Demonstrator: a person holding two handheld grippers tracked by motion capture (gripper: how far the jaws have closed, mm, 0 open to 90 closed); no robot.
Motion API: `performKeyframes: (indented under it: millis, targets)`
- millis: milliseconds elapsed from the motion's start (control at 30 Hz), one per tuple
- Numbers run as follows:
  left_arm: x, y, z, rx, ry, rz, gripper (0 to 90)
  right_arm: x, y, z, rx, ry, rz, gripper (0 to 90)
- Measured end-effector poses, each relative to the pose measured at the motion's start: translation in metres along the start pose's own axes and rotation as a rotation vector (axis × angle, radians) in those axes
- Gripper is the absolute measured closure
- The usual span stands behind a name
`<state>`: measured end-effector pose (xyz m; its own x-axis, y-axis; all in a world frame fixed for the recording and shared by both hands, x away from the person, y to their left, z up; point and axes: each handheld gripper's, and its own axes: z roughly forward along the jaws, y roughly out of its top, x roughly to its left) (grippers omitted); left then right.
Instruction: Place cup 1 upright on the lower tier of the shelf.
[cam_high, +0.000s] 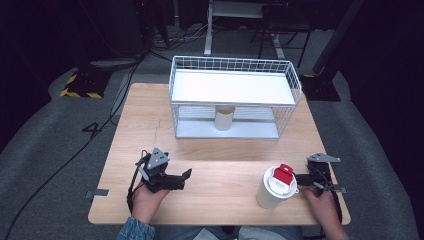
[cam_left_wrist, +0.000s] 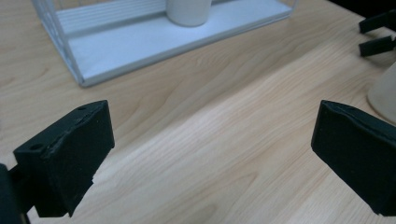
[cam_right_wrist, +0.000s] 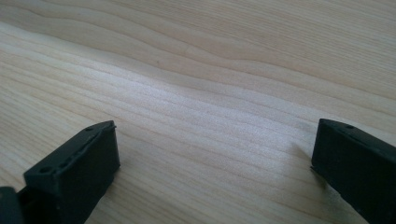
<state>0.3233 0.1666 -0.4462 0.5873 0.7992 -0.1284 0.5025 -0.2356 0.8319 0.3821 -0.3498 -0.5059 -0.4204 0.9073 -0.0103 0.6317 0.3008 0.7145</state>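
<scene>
High view: the left tool (cam_high: 186, 176) lies open on the table (cam_high: 220, 155); the right tool (cam_high: 300, 181) sits just beside the cup (cam_high: 274, 190).

Left gripper view: jaws wide apart, nothing held; cup at right edge.

Right gripper view: jaws wide over bare wood.

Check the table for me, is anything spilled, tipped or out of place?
Nothing stands out. The white paper cup with a red-tabbed lid stands upright near the right gripper, and a second white cup stands upright inside the white wire rack.

cup (cam_high: 270, 194): white paper one, upright, front right of the table (cam_high: 215, 165)
lid: white, on top
red block (cam_high: 284, 174): sitting on the lid
</scene>
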Motion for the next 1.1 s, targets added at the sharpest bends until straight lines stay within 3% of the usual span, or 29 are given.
performKeyframes:
  millis: [167,300,533,700,800,867,1100]
  targets:
    - [0.002,-0.007,-0.005,0.016,0.01,0.003,0.1,0.0,0.0,0.0,0.0,0.0,0.0,0.9]
    - [0.004,-0.015,-0.005,0.061,0.001,0.015,0.1,0.0,0.0,0.0,0.0,0.0,0.0,0.9]
    - [0.01,-0.029,0.001,0.118,0.007,-0.011,0.1,0.0,0.0,0.0,0.0,0.0,0.0,0.9]
    - [0.016,-0.033,0.006,0.207,0.013,0.008,0.1,0.0,0.0,0.0,0.001,0.001,0.0,0.9]
    - [0.021,-0.037,0.006,0.251,0.042,-0.002,0.1,0.0,0.0,0.0,0.001,0.0,0.0,0.8]
    - [0.025,-0.04,0.005,0.252,0.04,-0.02,0.1,0.0,0.0,0.0,0.002,0.0,0.001,0.6]
    - [0.034,-0.048,0.008,0.291,0.073,-0.016,0.3,0.0,0.0,0.0,0.003,-0.001,0.001,0.5]
